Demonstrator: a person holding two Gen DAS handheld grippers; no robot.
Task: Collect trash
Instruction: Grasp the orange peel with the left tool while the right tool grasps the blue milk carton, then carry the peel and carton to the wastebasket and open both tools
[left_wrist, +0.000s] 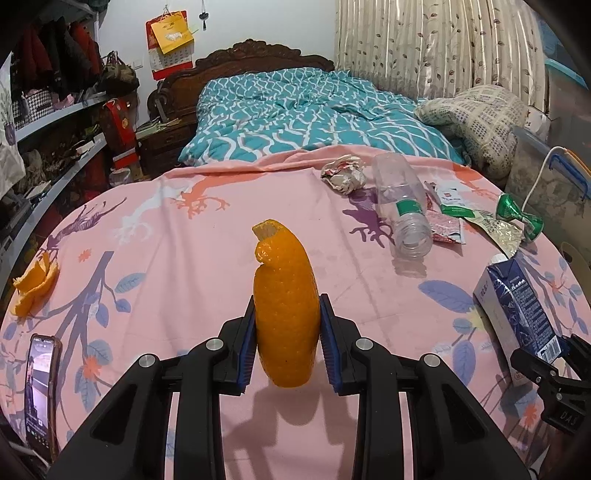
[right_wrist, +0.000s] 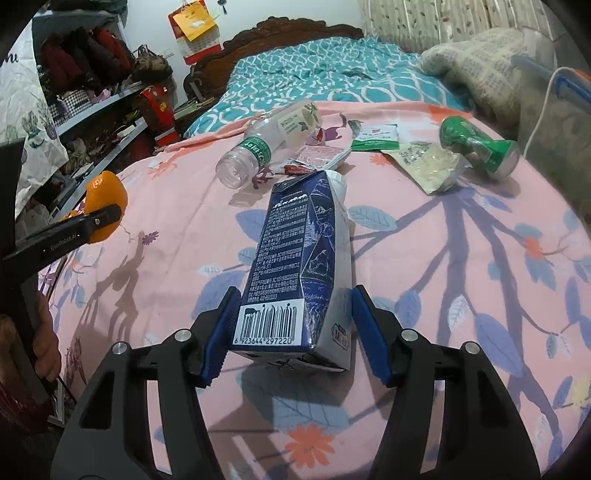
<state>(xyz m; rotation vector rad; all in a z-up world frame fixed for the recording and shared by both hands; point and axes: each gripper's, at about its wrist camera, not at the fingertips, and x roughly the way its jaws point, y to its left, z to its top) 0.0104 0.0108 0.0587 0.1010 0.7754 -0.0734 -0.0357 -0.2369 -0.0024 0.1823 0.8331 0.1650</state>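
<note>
My left gripper (left_wrist: 287, 345) is narrowed onto a strip of orange peel (left_wrist: 285, 314), both blue ribbed pads pressing its sides. The peel is pebbled, glossy and curved like a boat; its long axis runs away from me, the curled tip at the far end, and it hangs clear above the pink leaf-print sheet (left_wrist: 184, 258).

My right gripper (right_wrist: 293, 334) stands about halfway spread around the near end of a blue milk carton (right_wrist: 299, 266). The left pad sits against the barcode edge; on the right I see a slim gap, so I cannot tell whether it grips. The carton is a creased cardboard box lying on the sheet, long axis pointing away, gabled top far.

Beyond it lie a clear plastic bottle (right_wrist: 258, 151), mouth toward me, flat foil wrappers (right_wrist: 424, 166) and a crushed green can (right_wrist: 480, 147) at far right.
</note>
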